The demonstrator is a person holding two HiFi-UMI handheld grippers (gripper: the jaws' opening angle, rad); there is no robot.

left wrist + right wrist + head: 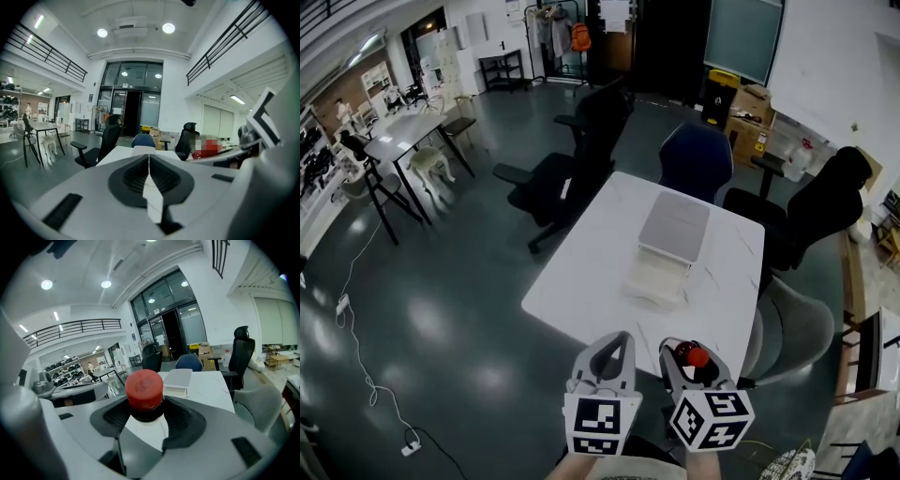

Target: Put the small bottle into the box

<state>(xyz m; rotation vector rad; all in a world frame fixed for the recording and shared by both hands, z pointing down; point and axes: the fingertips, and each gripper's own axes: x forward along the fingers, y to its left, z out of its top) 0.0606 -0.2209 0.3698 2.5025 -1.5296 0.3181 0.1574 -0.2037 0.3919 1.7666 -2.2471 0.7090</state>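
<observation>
Ahead of the held small bottle (144,392), chairs (572,164) ring the box's (672,234) table (581,281).

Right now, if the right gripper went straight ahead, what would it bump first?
Probably the box on the table: the right gripper, shut on the bottle, points at it. Height is unclear; it might pass over.

Box (673,225) on table (581,258), chair (697,159) behind

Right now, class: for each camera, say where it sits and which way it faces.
Head view: on the head, steeply down at table and box; left tool, right tool show.
Left gripper view: on left tool, along its shut jaws.
Right gripper view: on right tool, jaws gripping small bottle.
All three share the table.
</observation>
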